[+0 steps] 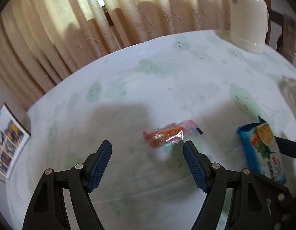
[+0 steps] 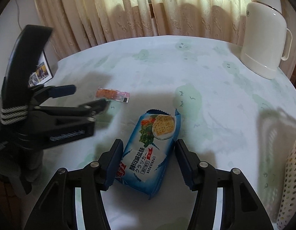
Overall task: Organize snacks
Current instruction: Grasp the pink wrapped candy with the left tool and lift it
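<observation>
Right gripper (image 2: 149, 156) straddles the blue soda biscuit pack (image 2: 150, 151), which lies flat on the bench (image 2: 215, 115) at about 6 o'clock in the right wrist view. Left pad looks to touch the pack's edge, a sliver of gap shows at the right pad, so jaws apart around it, not clamped. Pack's near end is partly hidden behind the left finger (image 2: 112, 164), and the start of its printed brand is cut off there.

Left gripper (image 1: 147, 164) hangs above the cloth with jaws wide apart, nothing between them. Small orange-pink snack packet (image 1: 168, 135) lies just beyond the fingertips, toward 1 o'clock from the gap; left wrist view is motion-blurred so its print is unreadable. In the right wrist view the same packet sits at 10 o'clock from the biscuit pack, well apart, with the left gripper's tips near it, one tip possibly overlapping its near corner, hard to tell through blur.

White thermos jug (image 2: 263, 38) stands upright at 2 o'clock on the bench's far edge; its top is cropped in the left wrist view. Perforated white basket (image 2: 290, 182) shows only a sliver at 4 o'clock, cut by the frame, contents not visible. Framed photo collage (image 1: 7, 143) sits beyond the bench's edge at 9 o'clock, partly hidden. Beige curtains (image 2: 128, 9) behind
</observation>
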`<act>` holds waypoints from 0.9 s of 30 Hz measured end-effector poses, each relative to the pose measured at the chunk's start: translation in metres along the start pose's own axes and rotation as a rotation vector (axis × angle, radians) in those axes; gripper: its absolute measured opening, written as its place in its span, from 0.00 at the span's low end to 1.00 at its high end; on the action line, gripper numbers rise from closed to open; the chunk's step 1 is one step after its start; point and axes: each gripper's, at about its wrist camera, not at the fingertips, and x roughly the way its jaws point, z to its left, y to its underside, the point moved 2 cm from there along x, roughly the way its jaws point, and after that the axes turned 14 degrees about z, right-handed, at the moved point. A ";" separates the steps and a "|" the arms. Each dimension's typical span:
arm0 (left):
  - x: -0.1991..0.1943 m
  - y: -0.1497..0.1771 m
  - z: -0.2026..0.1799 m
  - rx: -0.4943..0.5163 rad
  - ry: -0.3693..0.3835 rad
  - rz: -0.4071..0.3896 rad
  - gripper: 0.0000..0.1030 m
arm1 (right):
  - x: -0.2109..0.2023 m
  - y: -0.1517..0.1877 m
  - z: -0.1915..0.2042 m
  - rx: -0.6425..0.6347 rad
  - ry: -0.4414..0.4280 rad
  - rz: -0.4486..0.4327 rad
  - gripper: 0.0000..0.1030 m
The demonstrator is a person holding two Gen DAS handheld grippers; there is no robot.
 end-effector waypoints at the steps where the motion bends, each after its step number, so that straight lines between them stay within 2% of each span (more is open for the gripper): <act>1: 0.002 -0.002 -0.002 0.005 -0.018 -0.004 0.73 | 0.000 0.000 -0.001 0.004 -0.008 -0.001 0.55; 9: 0.010 -0.021 0.001 0.009 -0.016 -0.012 0.72 | -0.001 0.000 -0.004 0.013 -0.031 -0.006 0.55; 11: 0.011 -0.025 0.000 0.018 -0.004 -0.013 0.67 | 0.000 0.001 -0.005 0.014 -0.032 -0.007 0.55; 12: 0.011 -0.026 -0.001 0.017 0.008 -0.009 0.61 | 0.000 0.001 -0.005 0.014 -0.034 -0.007 0.55; 15: 0.009 -0.026 -0.005 0.012 0.046 0.000 0.33 | -0.001 0.001 -0.004 0.014 -0.031 -0.007 0.55; 16: 0.008 -0.025 -0.008 0.014 0.037 -0.003 0.29 | 0.000 0.001 -0.004 0.014 -0.031 -0.007 0.55; 20: 0.005 -0.020 -0.013 0.014 0.022 -0.004 0.20 | -0.001 0.001 -0.005 0.015 -0.033 -0.007 0.55; 23: -0.001 -0.017 -0.004 -0.039 0.072 0.002 0.16 | 0.000 0.001 -0.004 0.013 -0.031 -0.007 0.55; 27: -0.012 -0.010 0.008 -0.120 0.132 -0.007 0.16 | 0.000 0.001 -0.005 0.010 -0.028 -0.006 0.55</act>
